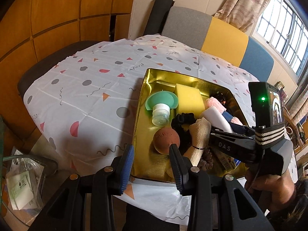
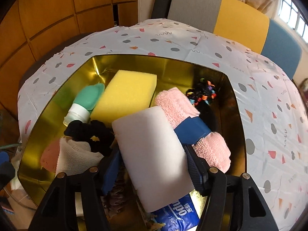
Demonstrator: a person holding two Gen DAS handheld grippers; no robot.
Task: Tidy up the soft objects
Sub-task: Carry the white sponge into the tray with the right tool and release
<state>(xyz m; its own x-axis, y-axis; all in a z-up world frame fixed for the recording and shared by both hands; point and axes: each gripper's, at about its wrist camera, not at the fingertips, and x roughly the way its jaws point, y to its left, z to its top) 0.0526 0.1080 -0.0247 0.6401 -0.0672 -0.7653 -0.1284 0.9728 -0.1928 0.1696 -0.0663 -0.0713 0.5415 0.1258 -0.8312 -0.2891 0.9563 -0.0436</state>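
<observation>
Left tool (image 1: 152, 163) hung with its fingers spread wide and nothing between them, the blue pad (image 1: 127, 165) over the tabletop's patterned cloth (image 1: 86, 96) and the other finger inside the near-left rim of the gold tin (image 1: 143, 88). Just past that finger, at its 12 o'clock, lay a reddish-brown ball (image 1: 165, 137). At 11 o'clock from the ball sat a green bottle with a white cap (image 1: 160, 105), and a yellow sponge (image 1: 189, 100) lay at the bottle's 3 o'clock. A black scrunchie (image 1: 182, 118) and a beige rolled cloth (image 1: 200, 134) lay right of the ball. Right tool (image 2: 152, 165) was clamped on a white foam block (image 2: 152, 154), holding it above the tin's contents. At the block's 2 o'clock lay a pink rolled towel with a blue band (image 2: 179, 105), and beyond it a bundle of coloured hair ties (image 2: 202, 92). A blue tissue pack (image 2: 179, 213) showed under the block at 6 o'clock.
</observation>
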